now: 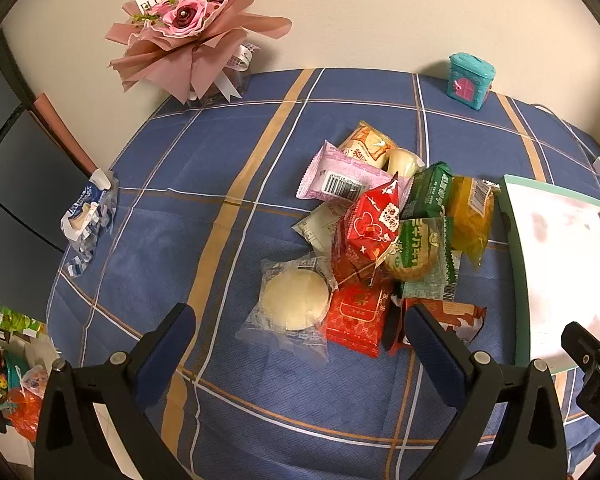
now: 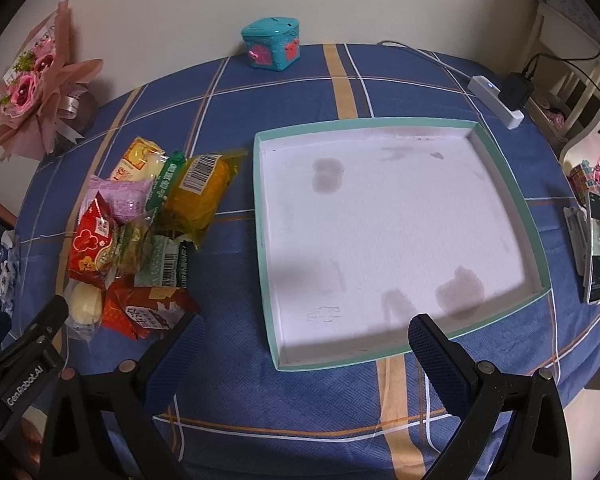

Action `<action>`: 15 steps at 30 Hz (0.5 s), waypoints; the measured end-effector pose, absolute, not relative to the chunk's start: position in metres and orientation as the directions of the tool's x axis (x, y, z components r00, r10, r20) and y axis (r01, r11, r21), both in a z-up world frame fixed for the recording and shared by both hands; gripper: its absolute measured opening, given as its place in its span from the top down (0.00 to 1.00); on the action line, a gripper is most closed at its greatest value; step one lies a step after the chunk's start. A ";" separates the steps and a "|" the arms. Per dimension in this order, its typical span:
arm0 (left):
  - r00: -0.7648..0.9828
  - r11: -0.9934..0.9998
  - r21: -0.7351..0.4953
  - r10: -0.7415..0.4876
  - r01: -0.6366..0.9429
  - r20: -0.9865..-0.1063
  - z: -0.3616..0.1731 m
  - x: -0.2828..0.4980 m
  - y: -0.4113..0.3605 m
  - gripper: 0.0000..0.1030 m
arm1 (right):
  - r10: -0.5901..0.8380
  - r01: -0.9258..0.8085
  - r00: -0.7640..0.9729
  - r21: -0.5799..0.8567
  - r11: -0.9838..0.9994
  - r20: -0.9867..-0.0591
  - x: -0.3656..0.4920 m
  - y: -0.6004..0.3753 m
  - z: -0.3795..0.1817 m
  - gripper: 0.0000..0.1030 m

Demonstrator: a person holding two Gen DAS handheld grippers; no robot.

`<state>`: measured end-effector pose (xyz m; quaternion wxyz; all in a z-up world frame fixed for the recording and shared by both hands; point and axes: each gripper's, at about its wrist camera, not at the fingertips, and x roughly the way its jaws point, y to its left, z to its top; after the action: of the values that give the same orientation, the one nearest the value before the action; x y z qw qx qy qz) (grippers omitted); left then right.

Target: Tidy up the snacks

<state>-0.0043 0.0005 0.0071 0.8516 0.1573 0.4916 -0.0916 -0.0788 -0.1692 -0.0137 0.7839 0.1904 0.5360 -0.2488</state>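
L gripper [image 1: 300, 320] is hanging wide open over the blue plaid cloth [image 1: 228, 392], nothing between its fingers; a clear-wrapped round cake [image 1: 294, 300] is lying just past its tips at 12 o'clock. The snack pile [image 1: 396, 224] is sitting beyond that, toward 1 o'clock. R gripper [image 2: 306, 330] is also gaping wide, holding nothing, w/ the teal-rimmed white tray [image 2: 500, 168] at its 12 o'clock and the pile at 10 o'clock, beside the tray's left wall.
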 end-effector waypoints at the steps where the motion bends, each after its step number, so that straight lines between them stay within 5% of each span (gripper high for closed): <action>1: 0.500 0.935 0.178 0.000 0.308 -0.866 0.007 -0.004 0.001 0.00 | -0.188 0.591 0.301 0.028 0.806 -0.935 -0.078 -0.168 -0.014 0.00; 15: 0.503 0.937 0.164 -0.013 0.308 -0.864 0.008 -0.003 -0.002 0.00 | -0.188 0.588 0.294 0.023 0.809 -0.937 -0.076 -0.168 -0.015 0.00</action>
<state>-0.0033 -0.0017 0.0075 0.8537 0.1502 0.4898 -0.0940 -0.0764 -0.1676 -0.0150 0.7829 0.1853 0.5398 -0.2477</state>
